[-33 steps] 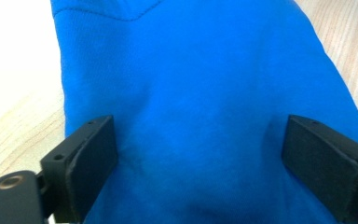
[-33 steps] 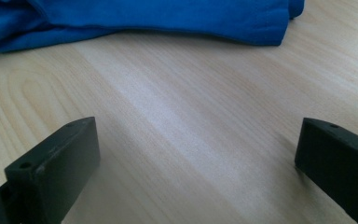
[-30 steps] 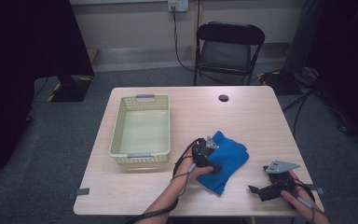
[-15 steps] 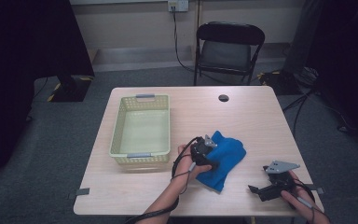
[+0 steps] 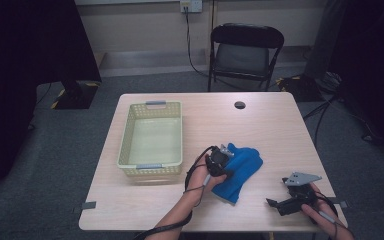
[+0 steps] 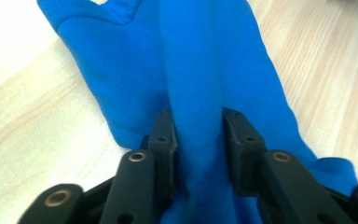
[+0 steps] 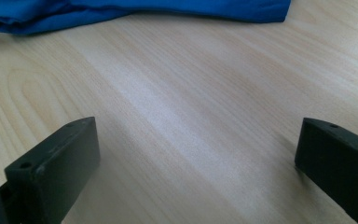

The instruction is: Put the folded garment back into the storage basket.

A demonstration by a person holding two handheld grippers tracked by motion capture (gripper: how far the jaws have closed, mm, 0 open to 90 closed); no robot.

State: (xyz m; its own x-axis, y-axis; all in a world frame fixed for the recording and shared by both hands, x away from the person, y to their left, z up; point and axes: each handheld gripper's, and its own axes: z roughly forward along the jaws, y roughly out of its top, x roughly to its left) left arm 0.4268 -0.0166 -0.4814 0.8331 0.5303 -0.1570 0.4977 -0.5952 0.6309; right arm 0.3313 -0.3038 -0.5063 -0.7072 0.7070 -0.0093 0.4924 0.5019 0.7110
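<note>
A blue cloth lies crumpled on the wooden table, right of the basket. My left gripper sits on the cloth's left edge. Its jaws have just been closing, and in the left gripper view they pinch a raised fold of the blue cloth between the pads; the left gripper is shut on it. My right gripper rests low near the table's front right corner, pointing left. In the right gripper view the right gripper stands wide open over bare wood, with the blue cloth farther off.
A pale yellow plastic basket stands on the table's left half. A small dark round hole marks the table's far side. A black folding chair stands behind the table, and cables run on the floor at the right.
The left gripper's jaws have closed on a fold of the blue cloth, which has bunched up slightly toward them. The right gripper has stayed still.
</note>
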